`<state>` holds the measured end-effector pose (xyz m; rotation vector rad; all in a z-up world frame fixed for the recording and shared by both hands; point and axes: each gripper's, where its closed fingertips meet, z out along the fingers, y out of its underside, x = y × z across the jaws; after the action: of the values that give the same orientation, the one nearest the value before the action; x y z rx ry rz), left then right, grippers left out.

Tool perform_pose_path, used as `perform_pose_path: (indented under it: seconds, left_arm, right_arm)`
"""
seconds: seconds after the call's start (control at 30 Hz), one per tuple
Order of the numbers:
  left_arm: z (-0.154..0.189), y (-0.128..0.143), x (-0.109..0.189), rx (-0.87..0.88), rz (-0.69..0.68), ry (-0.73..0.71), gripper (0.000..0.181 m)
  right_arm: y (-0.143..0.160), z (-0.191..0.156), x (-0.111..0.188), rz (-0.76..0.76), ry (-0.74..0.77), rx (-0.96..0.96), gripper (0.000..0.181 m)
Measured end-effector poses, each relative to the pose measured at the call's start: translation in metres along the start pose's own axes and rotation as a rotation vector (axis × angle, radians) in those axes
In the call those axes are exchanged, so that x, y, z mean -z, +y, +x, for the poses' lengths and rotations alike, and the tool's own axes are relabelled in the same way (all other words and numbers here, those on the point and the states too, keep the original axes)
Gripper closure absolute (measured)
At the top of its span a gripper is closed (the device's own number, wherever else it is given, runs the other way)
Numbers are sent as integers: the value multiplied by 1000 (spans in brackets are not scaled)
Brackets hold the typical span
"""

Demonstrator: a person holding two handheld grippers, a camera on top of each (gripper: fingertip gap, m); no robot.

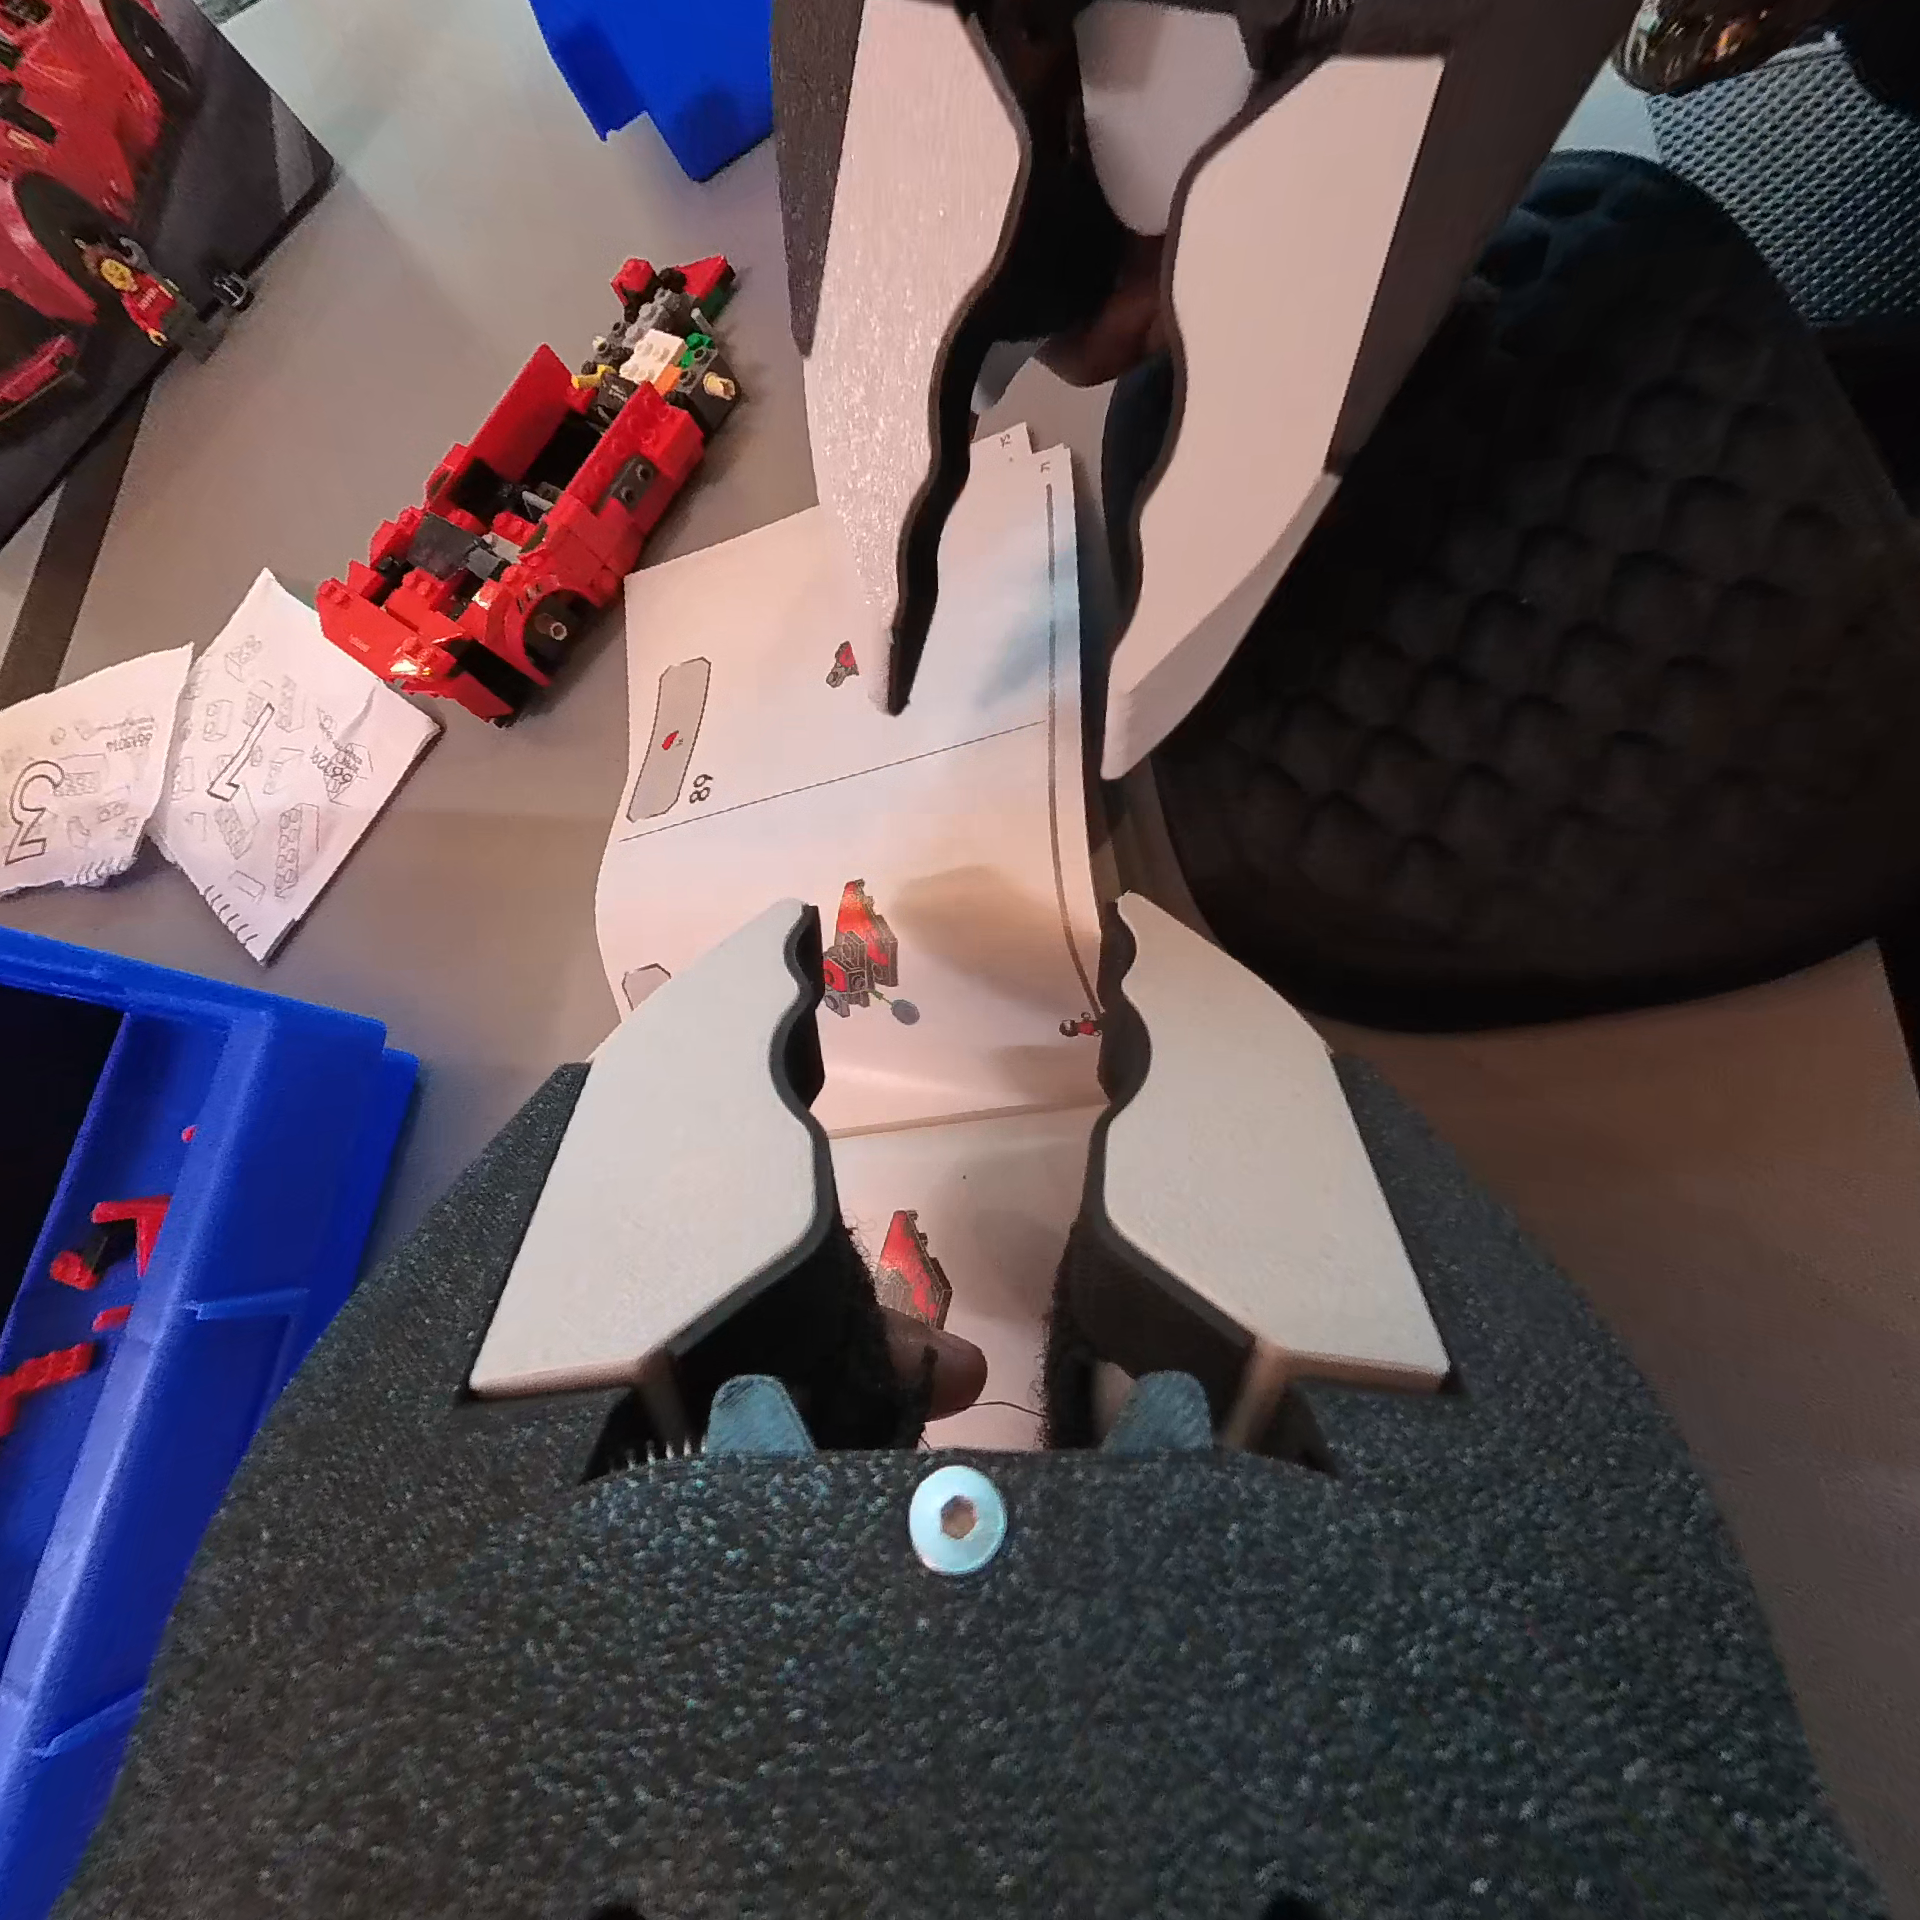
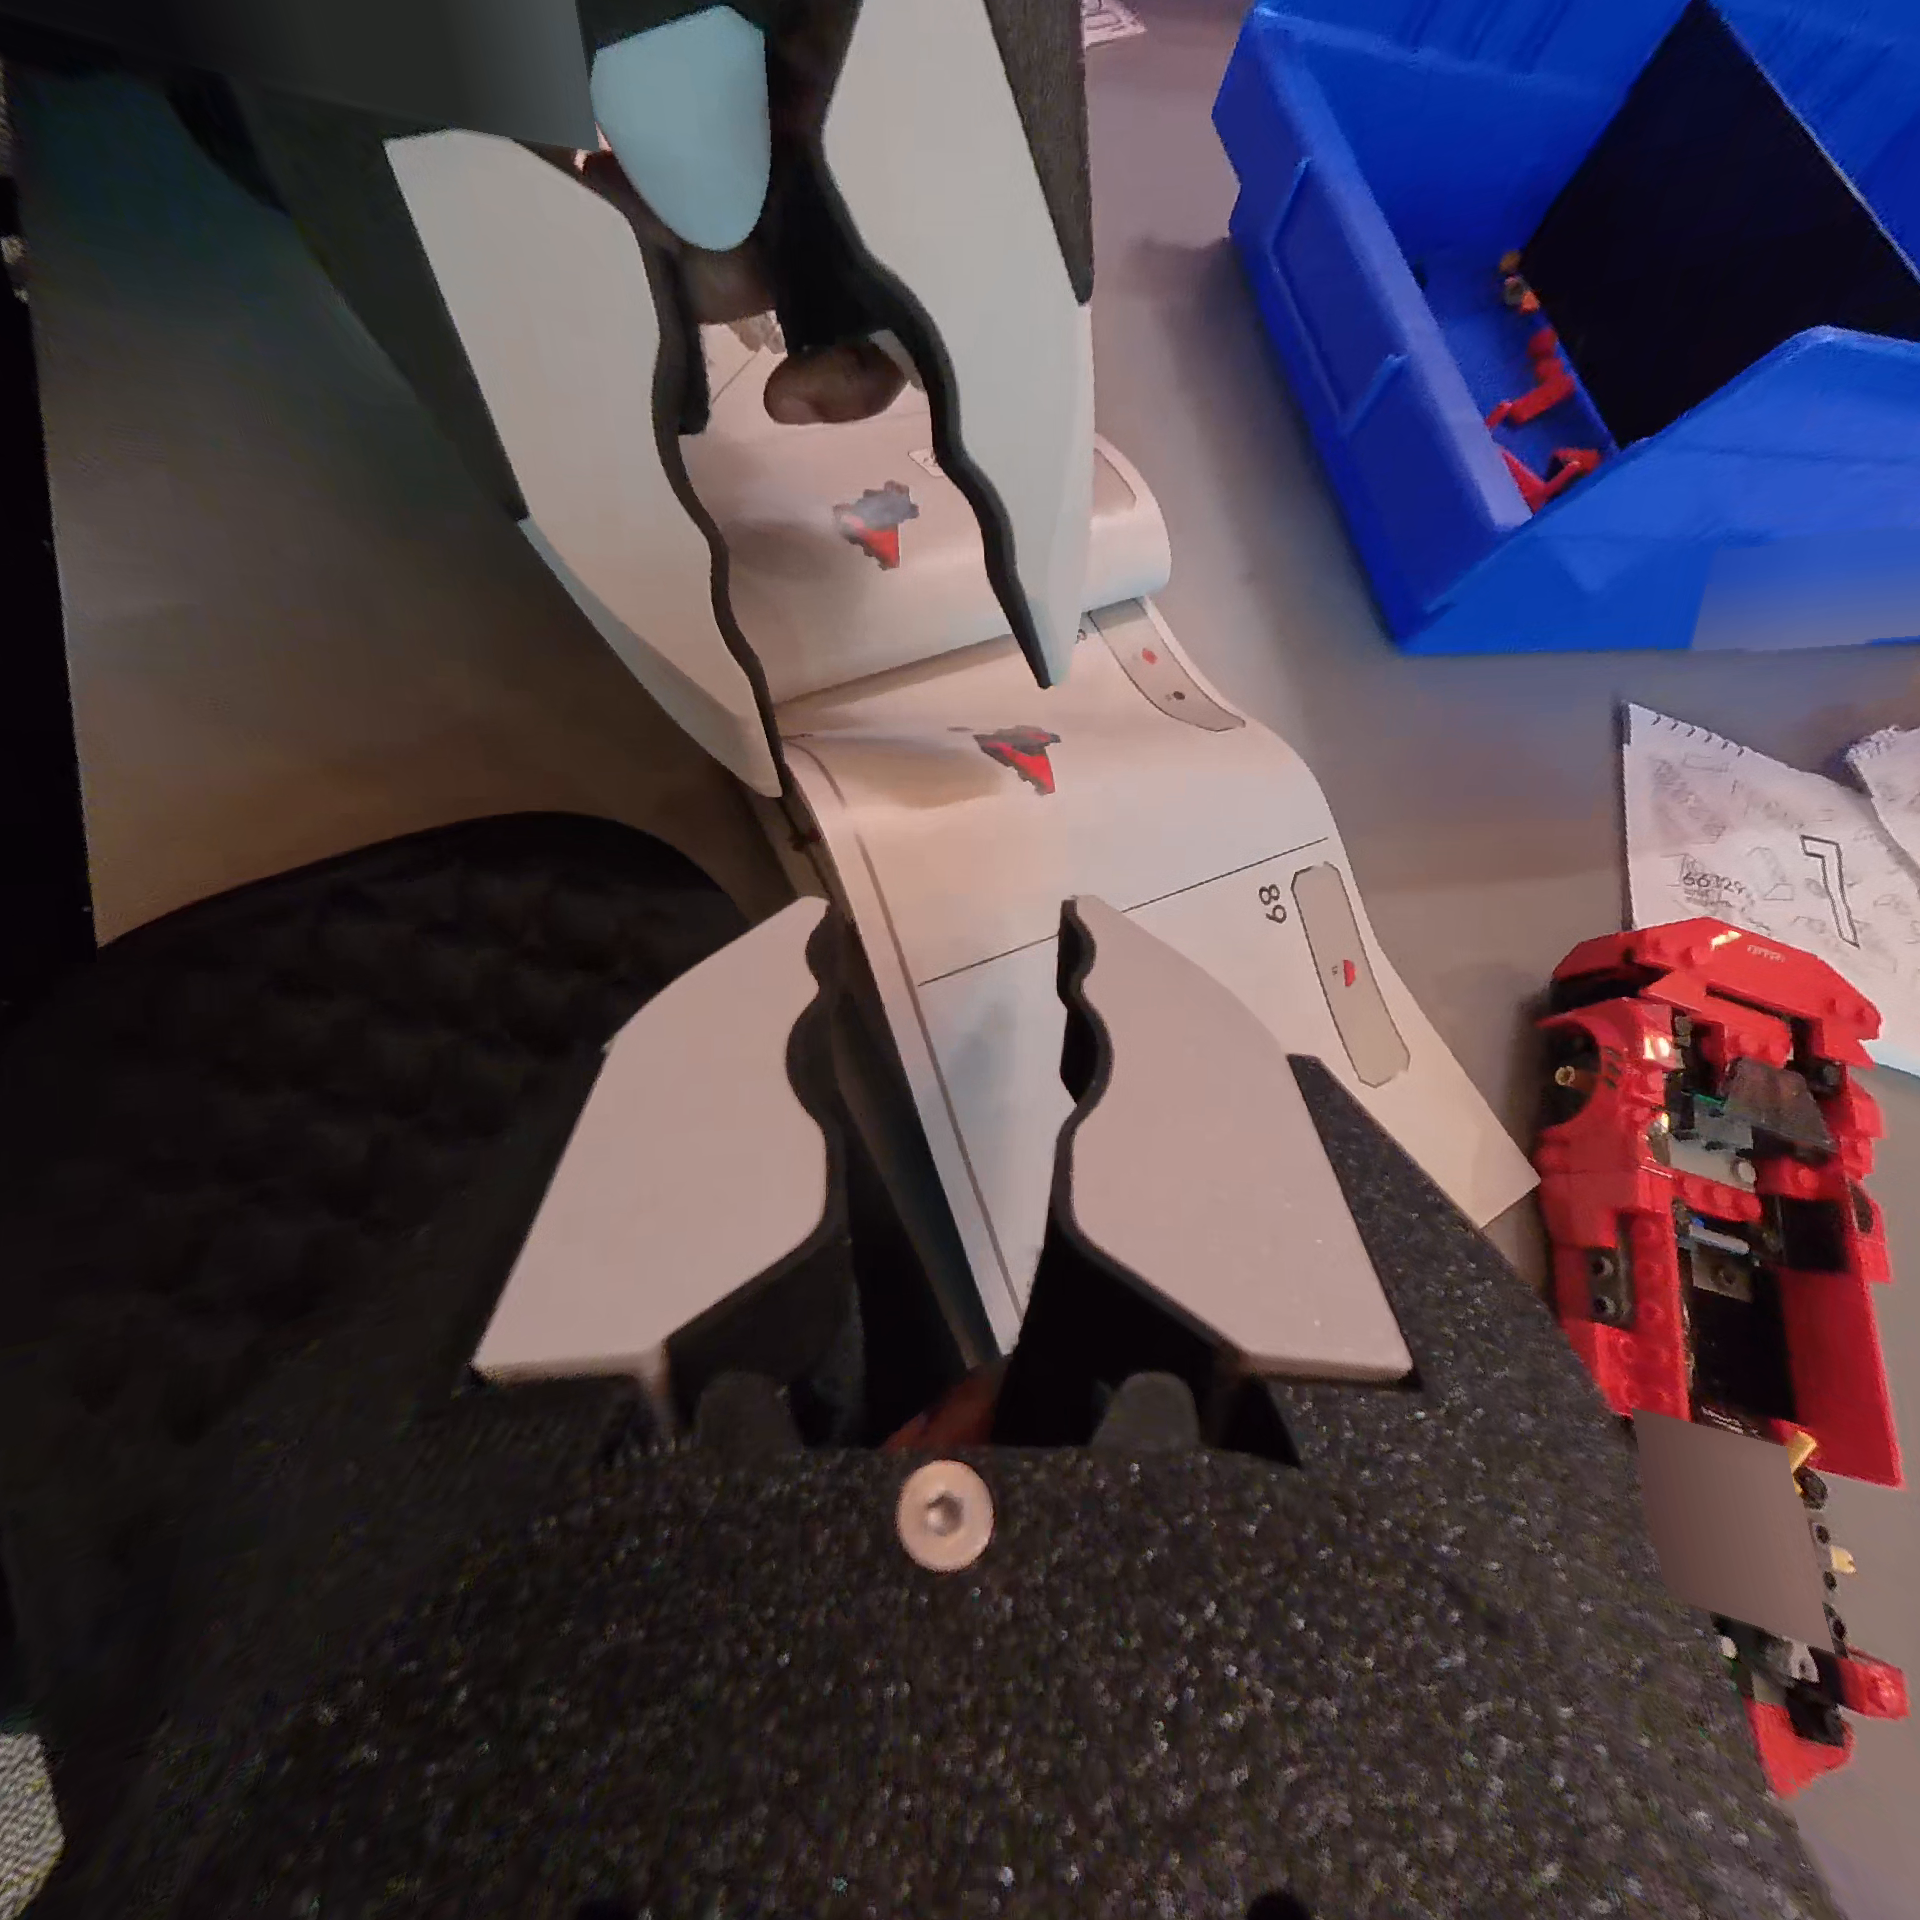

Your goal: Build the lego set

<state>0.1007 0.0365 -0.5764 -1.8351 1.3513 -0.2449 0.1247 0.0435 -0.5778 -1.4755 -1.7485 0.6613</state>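
Observation:
An open instruction booklet point(image 1: 935, 810) lies at the table's edge, its pages curling up. My left gripper point(image 1: 956, 925) is open just above the booklet, with a page showing between its fingers. My right gripper point(image 1: 1003, 738) faces it from the far side, also open over the booklet. In the right wrist view my right gripper point(image 2: 945, 914) is open with the booklet's point(image 2: 1091, 821) edge running between its fingers, and the left gripper point(image 2: 909, 727) is opposite. A partly built red lego car point(image 1: 540, 520) lies on the table beside the booklet; it also shows in the right wrist view point(image 2: 1714, 1247).
A blue bin point(image 1: 312, 1143) with loose red pieces point(image 1: 125, 1226) stands near the left gripper; it shows in the right wrist view point(image 2: 1351, 312) too. Torn paper bags point(image 1: 281, 748) lie beside the car. The set's box point(image 1: 83, 208) is at the back. A black chair seat point(image 1: 1558, 623) is beside the table. The grippers are tip to tip, or close to it.

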Motion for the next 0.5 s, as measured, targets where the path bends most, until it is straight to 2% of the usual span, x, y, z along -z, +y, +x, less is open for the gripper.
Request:
perform_pose_path:
  seconds: [0.5]
  left_arm:
    - [0,1,0,-3,-1,3,133]
  right_arm:
    - [-7,6,2,13,8,-13,144]
